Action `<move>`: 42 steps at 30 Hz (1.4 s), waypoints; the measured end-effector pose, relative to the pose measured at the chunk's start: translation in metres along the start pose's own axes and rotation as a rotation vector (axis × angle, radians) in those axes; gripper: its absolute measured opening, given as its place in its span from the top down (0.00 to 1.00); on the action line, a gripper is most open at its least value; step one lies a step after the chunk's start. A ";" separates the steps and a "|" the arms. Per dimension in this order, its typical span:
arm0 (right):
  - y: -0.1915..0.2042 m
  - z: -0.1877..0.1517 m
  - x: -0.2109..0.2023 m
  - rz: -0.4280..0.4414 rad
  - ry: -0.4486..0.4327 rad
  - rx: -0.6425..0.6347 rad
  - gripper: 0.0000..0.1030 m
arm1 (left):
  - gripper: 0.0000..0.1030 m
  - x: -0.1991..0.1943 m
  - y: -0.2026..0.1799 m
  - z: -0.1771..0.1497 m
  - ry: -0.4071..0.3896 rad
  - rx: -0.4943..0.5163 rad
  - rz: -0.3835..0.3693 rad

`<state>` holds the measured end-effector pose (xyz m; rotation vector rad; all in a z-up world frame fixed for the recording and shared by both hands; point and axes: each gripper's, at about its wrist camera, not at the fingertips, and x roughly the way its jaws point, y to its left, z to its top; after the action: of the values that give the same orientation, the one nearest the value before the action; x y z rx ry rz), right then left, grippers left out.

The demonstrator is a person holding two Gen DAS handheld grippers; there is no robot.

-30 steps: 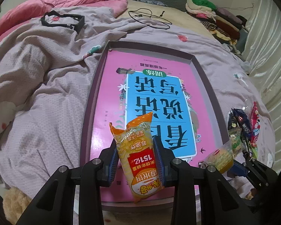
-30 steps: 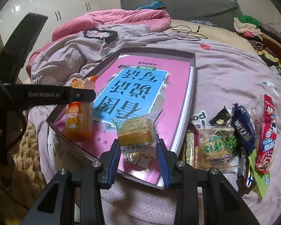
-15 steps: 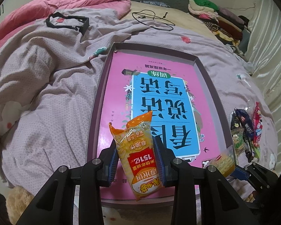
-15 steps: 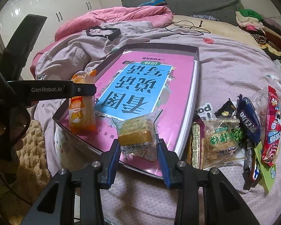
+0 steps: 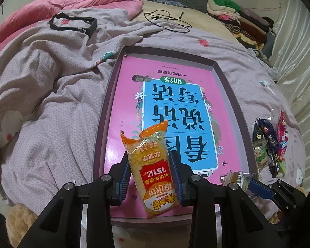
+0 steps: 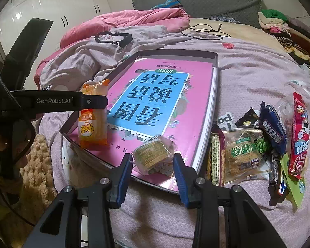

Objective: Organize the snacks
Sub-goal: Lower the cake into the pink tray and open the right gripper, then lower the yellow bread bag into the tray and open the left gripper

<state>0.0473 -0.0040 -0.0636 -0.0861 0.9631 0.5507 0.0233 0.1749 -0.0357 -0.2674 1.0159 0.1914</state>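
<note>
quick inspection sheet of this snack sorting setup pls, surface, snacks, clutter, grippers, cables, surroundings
surface: bed with a lilac sheet; shallow tray on it, lined with a pink and blue book
job's things: orange snack packet and clear cracker packet, both over the tray's near end; snack pile on the sheet right of the tray
clutter: black frame, folded clothes
grippers: left gripper shut on the orange packet; right gripper shut on the cracker packet
cables: black cord loose beyond the tray
surroundings: pink quilt, white wardrobe
</note>
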 end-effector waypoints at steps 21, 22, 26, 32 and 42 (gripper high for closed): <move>-0.004 -0.002 -0.013 -0.019 -0.051 0.006 0.51 | 0.39 -0.011 -0.002 0.002 -0.023 -0.001 0.008; -0.004 -0.002 -0.014 -0.019 -0.054 0.006 0.51 | 0.39 -0.011 -0.002 0.002 -0.025 0.000 0.008; -0.004 -0.002 -0.016 -0.020 -0.060 0.006 0.49 | 0.38 -0.014 -0.003 0.003 -0.031 0.000 0.008; -0.004 -0.003 -0.019 -0.027 -0.071 0.004 0.48 | 0.33 -0.021 -0.004 0.004 -0.048 -0.002 0.010; -0.009 -0.004 -0.022 -0.057 -0.072 0.015 0.48 | 0.33 -0.031 -0.007 0.004 -0.061 -0.003 0.020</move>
<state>0.0383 -0.0218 -0.0498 -0.0797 0.8923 0.4913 0.0127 0.1688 -0.0061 -0.2528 0.9581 0.2181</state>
